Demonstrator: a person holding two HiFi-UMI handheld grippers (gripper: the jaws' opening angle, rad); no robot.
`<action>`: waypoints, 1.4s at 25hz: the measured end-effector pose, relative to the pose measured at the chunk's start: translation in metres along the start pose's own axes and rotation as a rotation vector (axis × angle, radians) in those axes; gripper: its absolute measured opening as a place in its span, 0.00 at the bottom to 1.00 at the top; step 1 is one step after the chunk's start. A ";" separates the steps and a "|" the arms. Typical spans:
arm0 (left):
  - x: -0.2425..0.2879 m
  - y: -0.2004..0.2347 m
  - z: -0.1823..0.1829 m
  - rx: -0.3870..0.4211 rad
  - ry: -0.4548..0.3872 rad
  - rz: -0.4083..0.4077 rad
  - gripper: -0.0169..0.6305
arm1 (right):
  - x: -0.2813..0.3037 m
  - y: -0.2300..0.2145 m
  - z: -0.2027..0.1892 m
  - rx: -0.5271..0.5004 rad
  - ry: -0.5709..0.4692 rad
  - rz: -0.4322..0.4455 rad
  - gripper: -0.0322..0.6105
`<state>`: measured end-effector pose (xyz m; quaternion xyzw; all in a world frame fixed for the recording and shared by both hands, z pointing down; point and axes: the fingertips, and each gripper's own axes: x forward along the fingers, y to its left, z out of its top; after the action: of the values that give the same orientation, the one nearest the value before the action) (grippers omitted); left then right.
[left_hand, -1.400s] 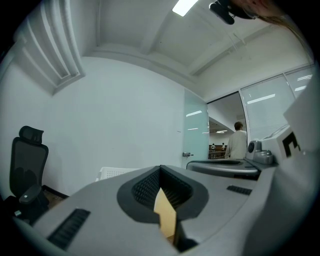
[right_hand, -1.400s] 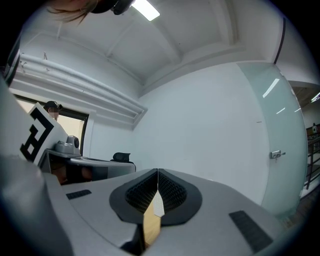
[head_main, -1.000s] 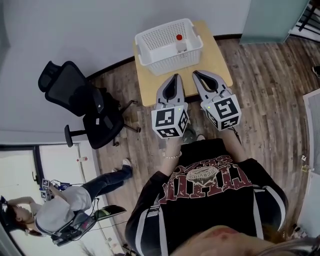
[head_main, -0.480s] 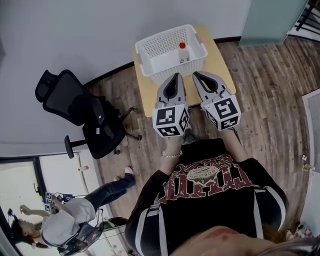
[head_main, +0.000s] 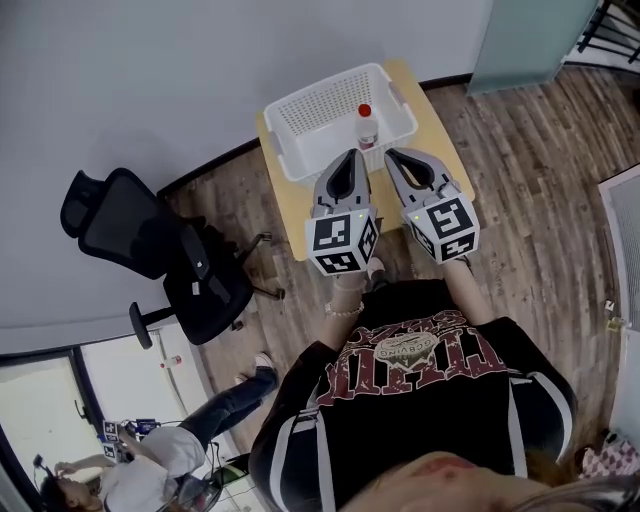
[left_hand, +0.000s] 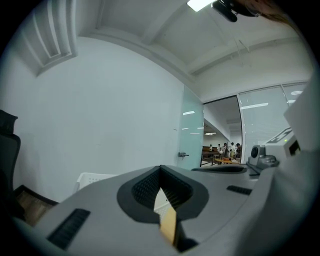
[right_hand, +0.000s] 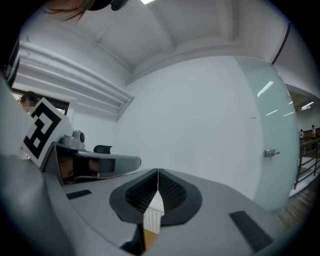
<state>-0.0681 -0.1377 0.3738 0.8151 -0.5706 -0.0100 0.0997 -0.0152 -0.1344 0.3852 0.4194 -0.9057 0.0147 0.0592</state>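
Observation:
I hold both grippers side by side at chest height, pointing at a small wooden table (head_main: 445, 150). On it stands a white mesh basket (head_main: 315, 110) with a red-capped clear bottle (head_main: 366, 124) at its near right side. My left gripper (head_main: 347, 156) is shut and empty, its tips over the basket's near rim. My right gripper (head_main: 396, 156) is likewise shut on nothing, just right of the bottle. In the left gripper view the jaws (left_hand: 160, 168) meet, with the basket (left_hand: 95, 177) low behind them. The right gripper view shows its jaws (right_hand: 157, 171) pressed together.
A black office chair (head_main: 150, 245) stands on the wood floor left of the table. A white wall runs behind the table, and a frosted glass door (head_main: 530, 35) is at the far right. Another person (head_main: 150, 480) is behind glass at the lower left.
Both grippers have come forward toward the basket, so its near rim now lies under their tips. The chair has slid toward the left edge in the left gripper view. Both stay shut.

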 end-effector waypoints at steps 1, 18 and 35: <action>0.004 0.003 -0.001 -0.002 0.004 -0.006 0.09 | 0.005 -0.001 -0.001 -0.001 0.004 -0.003 0.08; 0.032 0.056 -0.010 -0.022 0.030 -0.080 0.09 | 0.062 -0.005 -0.021 0.005 0.065 -0.069 0.08; 0.053 0.080 -0.019 -0.045 0.040 -0.017 0.09 | 0.086 -0.040 -0.042 0.014 0.129 -0.054 0.08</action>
<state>-0.1213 -0.2103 0.4116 0.8176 -0.5611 -0.0074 0.1292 -0.0354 -0.2224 0.4360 0.4424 -0.8882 0.0463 0.1151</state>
